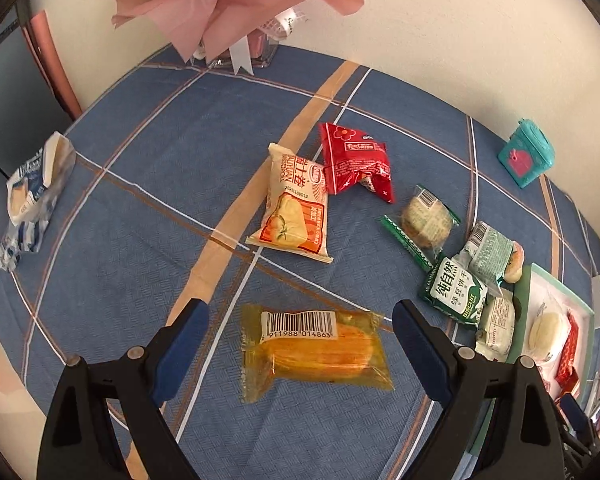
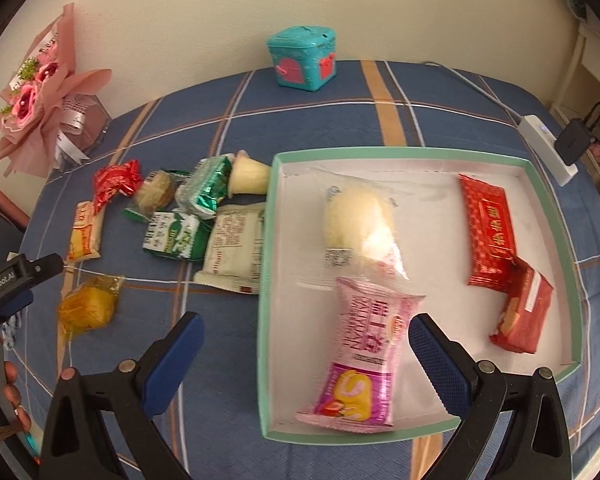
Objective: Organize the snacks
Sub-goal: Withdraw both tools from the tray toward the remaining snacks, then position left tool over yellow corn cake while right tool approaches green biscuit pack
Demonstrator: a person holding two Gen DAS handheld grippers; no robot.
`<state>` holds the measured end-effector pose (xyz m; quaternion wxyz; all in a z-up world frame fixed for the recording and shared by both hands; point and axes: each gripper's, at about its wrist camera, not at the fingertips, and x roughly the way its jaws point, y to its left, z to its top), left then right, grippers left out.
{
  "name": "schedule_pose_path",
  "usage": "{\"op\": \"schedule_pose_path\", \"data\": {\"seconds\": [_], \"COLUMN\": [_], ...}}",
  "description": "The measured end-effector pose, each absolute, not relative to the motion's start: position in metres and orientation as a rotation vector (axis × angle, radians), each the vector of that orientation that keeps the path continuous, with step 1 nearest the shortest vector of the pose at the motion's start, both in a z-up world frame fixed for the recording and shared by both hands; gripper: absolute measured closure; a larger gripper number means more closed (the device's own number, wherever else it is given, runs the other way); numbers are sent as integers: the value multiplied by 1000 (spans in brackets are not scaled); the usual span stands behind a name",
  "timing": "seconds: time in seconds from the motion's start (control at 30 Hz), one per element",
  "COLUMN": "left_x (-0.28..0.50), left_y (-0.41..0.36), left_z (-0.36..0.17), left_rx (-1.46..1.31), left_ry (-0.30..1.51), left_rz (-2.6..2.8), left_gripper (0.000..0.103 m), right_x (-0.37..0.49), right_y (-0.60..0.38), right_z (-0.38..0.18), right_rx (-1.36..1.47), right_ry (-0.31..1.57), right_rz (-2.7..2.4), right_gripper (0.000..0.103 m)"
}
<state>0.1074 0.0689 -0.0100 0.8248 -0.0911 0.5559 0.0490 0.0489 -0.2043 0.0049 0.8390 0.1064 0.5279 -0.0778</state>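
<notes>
Far ahead of your grippers you have a pink paper bouquet (image 2: pixel 32 108) at the left, a teal gift box (image 2: pixel 303 57) by the wall, and a white power strip (image 2: pixel 548 142) off right.

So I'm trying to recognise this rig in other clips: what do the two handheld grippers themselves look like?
Both look alike. The left gripper and the right gripper each have two black plastic arms with triangular cut-outs and round silver pins at the pivots. The jaws end in dark blue pads, textured on the inner face. In the right wrist view the left gripper's black body carries white "GenRobot.AI" lettering, and a grey handle shows below it. No sleeve or cable is visible.
</notes>
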Motion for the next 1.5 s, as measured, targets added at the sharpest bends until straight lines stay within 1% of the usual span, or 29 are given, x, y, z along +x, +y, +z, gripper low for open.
{"op": "schedule_pose_path", "data": {"seconds": [0.23,0.5,0.6,0.67,0.77,0.87,1.03,1.17,1.5], "left_x": [110,117,119,119,121,124,124,126,134], "left_y": [67,58,57,58,58,60,64,67,64], "left_z": [-22,-49,-57,-60,-62,-67,-66,-67,-70], "left_rx": [-251,-275,-267,-269,-269,-270,-280,-276,-245], "left_ry": [1220,1297,1310,1311,1314,1323,1323,1325,1324], "left_rz": [52,13,19,27,39,56,46,35,31], "left_gripper": [10,10,10,10,10,10,10,10,10], "right_x": [68,89,98,104,113,124,141,156,183], "right_y": [-190,-174,-170,-166,-160,-152,-137,-129,-108], "right_z": [5,2,-1,-4,-7,-11,-21,-30,-49], "right_rx": [285,292,279,273,260,256,267,291,256], "right_ry": [1117,1116,1121,1131,1137,1151,1178,1205,1260], "right_rz": [-95,-80,-87,-85,-81,-73,-58,-66,-90], "right_gripper": [0,0,4,10,16,19,21,26,29]}}
